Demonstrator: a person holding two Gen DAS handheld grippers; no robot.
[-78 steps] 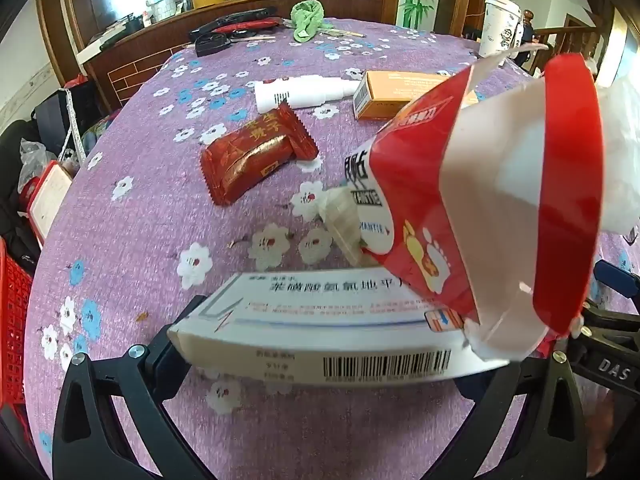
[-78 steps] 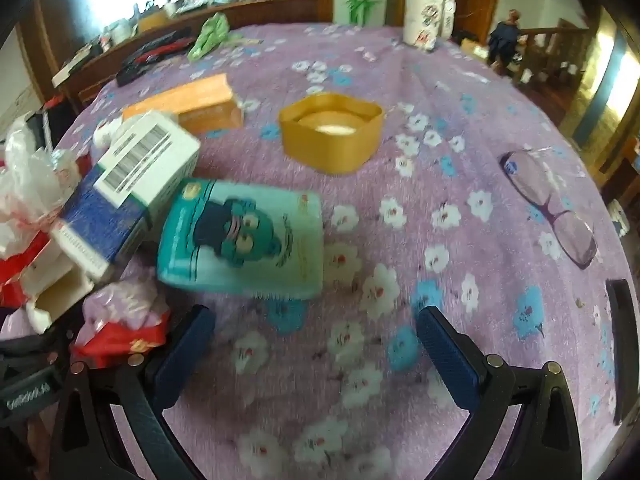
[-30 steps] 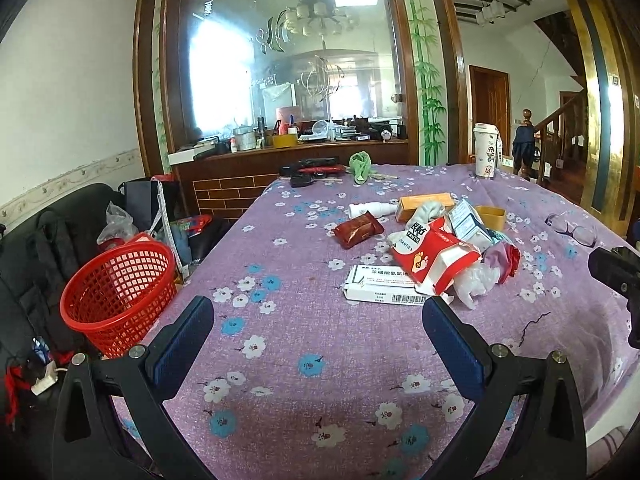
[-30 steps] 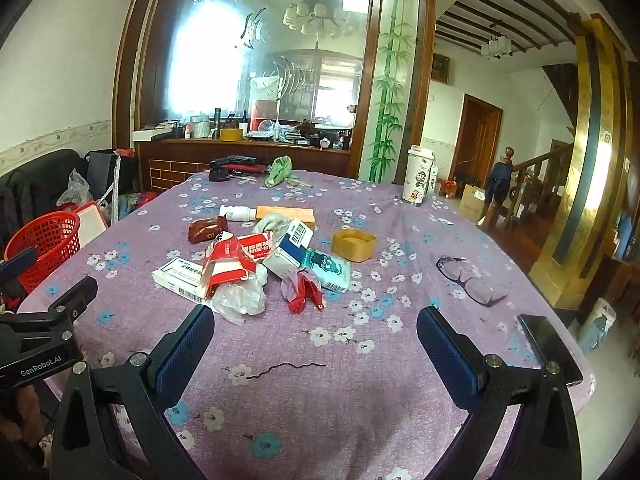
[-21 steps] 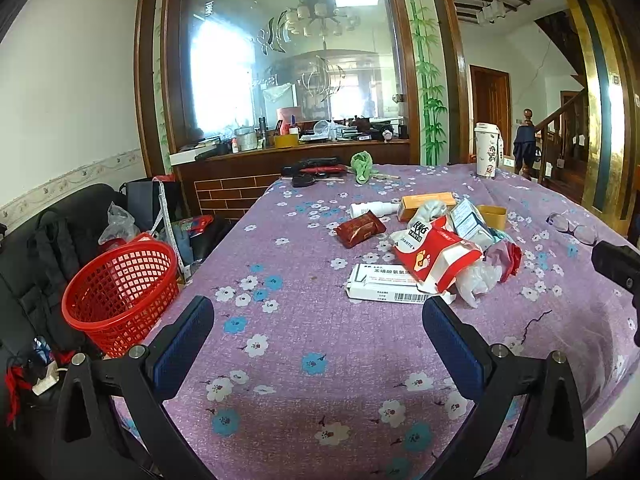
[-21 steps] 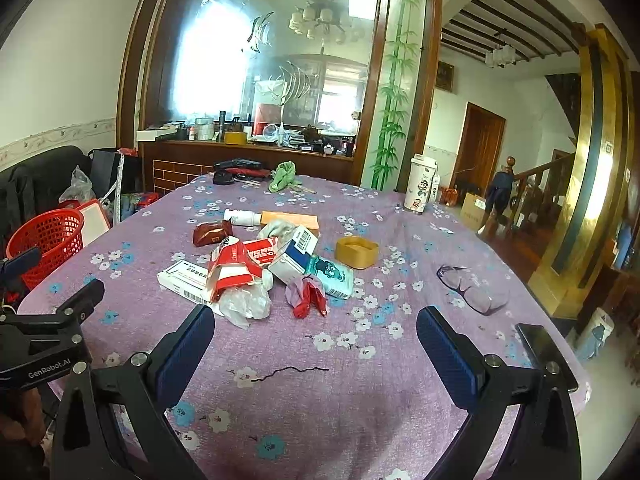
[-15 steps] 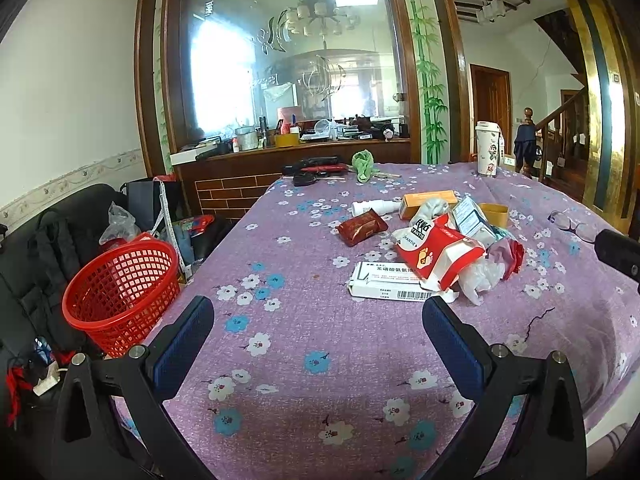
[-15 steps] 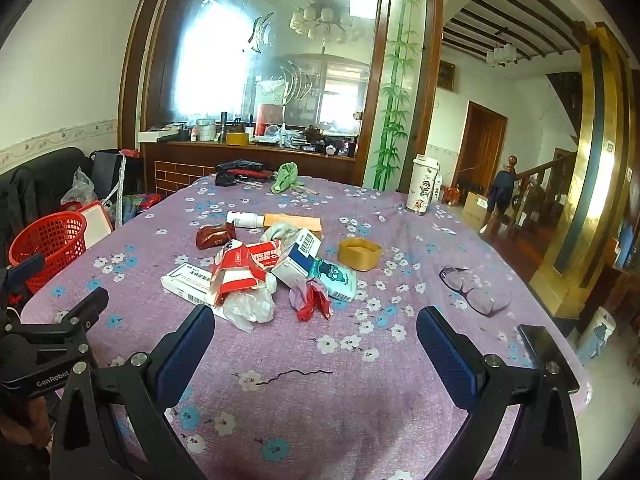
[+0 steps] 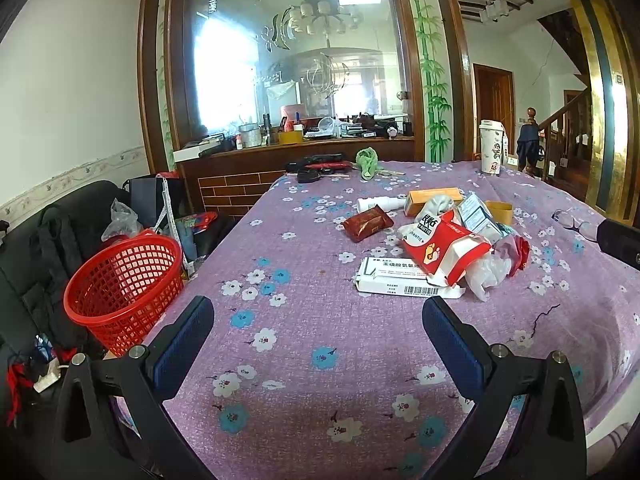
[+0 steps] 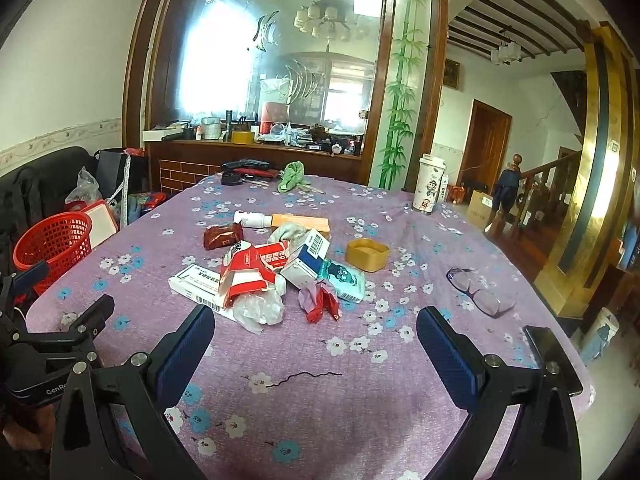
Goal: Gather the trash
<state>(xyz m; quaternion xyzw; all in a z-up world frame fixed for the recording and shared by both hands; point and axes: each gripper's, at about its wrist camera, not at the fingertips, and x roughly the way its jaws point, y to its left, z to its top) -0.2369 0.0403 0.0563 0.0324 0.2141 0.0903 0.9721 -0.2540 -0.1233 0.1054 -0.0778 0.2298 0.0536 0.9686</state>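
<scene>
Trash pile (image 9: 436,256) lies on the table, well ahead of both empty, wide-open tongs (image 9: 318,344) (image 10: 316,350).

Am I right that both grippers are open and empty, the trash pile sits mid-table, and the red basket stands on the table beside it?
Not quite. The red basket is not on the table; it stands off its left edge, lower down, as the left wrist view shows. The rest holds: the left gripper and right gripper are open and empty, and the trash pile sits mid-table.
</scene>
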